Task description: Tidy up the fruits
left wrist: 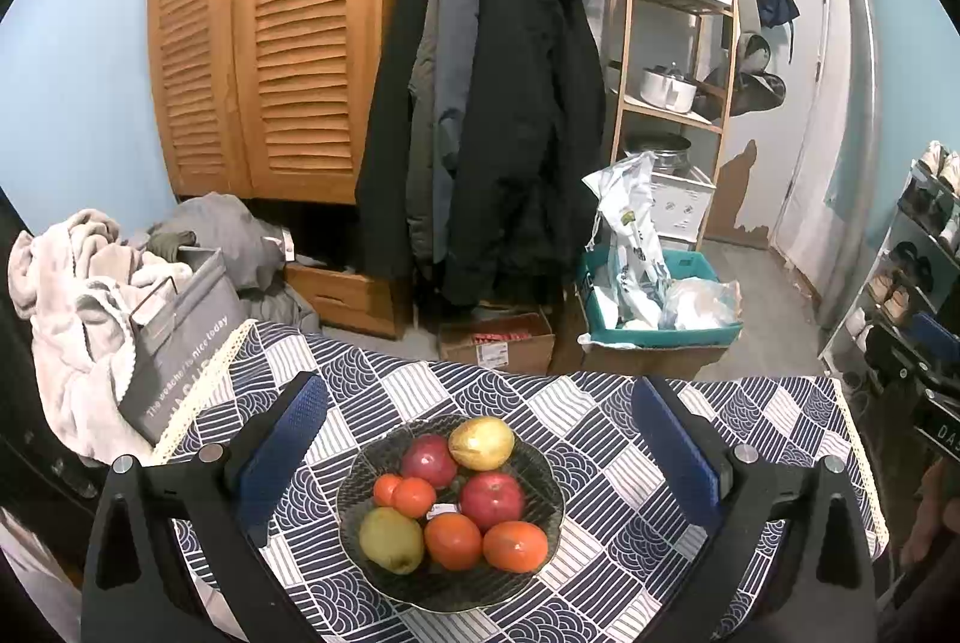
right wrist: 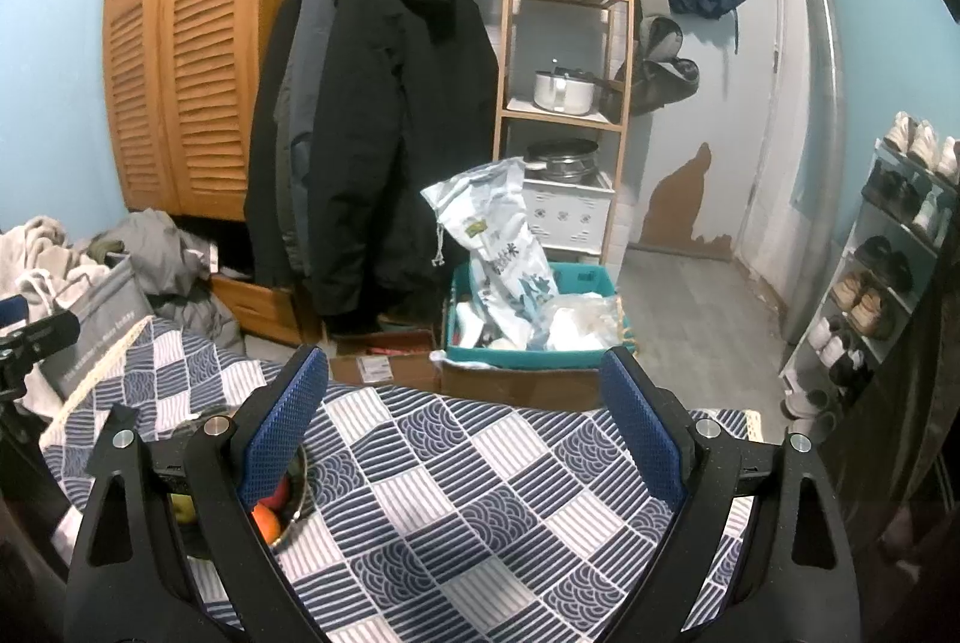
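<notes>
Between the wide-spread, empty fingers of the left gripper [left wrist: 480, 442], all fruits [left wrist: 454, 498] were found gathered in the bowl [left wrist: 543, 469]; the right gripper [right wrist: 465, 421], likewise spread and empty, was held over bare tabletop [right wrist: 480, 493].

My left tongs [left wrist: 480, 454] hang over the desk [left wrist: 660, 433] with the fruit plate [left wrist: 360, 499] between their spread fingers; in it the fruits [left wrist: 456, 499] lie heaped and touching. My right tongs [right wrist: 462, 424] stand to the right of that plate, which peeks out behind their left finger [right wrist: 279, 430], with bare cloth between the fingers. Left of the desk a laundry basket [left wrist: 180, 337] leans against its edge. Beyond the far edge, on the floor, sit a cardboard box [left wrist: 498, 343] and, right of it, a crate [left wrist: 654, 301] holding bags. Behind these hang coats [left wrist: 498, 114], with a wardrobe [left wrist: 264, 42] to their left and a shelf rack [left wrist: 678, 42] to their right.
</notes>
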The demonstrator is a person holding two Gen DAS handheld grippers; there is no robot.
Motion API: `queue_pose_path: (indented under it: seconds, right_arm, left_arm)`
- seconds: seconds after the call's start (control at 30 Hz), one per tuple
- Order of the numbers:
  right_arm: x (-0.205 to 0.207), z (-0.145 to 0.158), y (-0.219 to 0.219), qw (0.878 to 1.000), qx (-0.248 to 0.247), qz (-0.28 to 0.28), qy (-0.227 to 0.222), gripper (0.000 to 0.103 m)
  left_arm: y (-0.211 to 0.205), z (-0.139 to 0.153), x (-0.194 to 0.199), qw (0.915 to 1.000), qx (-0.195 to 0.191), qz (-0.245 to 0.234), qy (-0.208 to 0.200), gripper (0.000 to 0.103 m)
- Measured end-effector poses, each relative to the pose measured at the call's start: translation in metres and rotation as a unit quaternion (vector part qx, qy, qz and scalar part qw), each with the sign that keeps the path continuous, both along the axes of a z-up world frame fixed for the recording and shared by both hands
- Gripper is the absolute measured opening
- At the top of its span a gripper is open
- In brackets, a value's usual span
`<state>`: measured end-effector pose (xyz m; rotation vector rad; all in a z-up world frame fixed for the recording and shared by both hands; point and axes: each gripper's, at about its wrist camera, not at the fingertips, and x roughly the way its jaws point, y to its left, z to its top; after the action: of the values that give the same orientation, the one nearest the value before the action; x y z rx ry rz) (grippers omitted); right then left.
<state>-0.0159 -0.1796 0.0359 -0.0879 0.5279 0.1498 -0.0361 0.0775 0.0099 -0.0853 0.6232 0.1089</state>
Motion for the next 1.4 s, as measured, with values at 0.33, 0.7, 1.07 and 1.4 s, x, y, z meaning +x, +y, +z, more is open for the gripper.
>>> queue_pose_path:
  seconds: [0.33, 0.7, 1.07, 1.4]
  right_arm:
    - [-0.001, -0.001, -0.003, 1.0, 0.002, -0.001, -0.001, 0.091]
    - [-0.001, -0.001, -0.004, 1.0, 0.001, -0.001, 0.0, 0.091]
    - [-0.001, -0.001, -0.005, 1.0, 0.001, -0.001, 0.001, 0.091]
    - [-0.001, -0.001, -0.006, 1.0, 0.0, -0.001, 0.001, 0.091]
  left_arm:
    - [-0.001, 0.0, 0.001, 1.0, -0.002, 0.001, 0.002, 0.102]
    - [-0.002, -0.001, -0.003, 1.0, 0.007, 0.004, 0.004, 0.102]
    - [-0.008, -0.001, -0.001, 0.9998, 0.017, 0.005, 0.01, 0.102]
    - [-0.01, -0.001, 0.0, 0.9997, 0.019, 0.005, 0.011, 0.102]
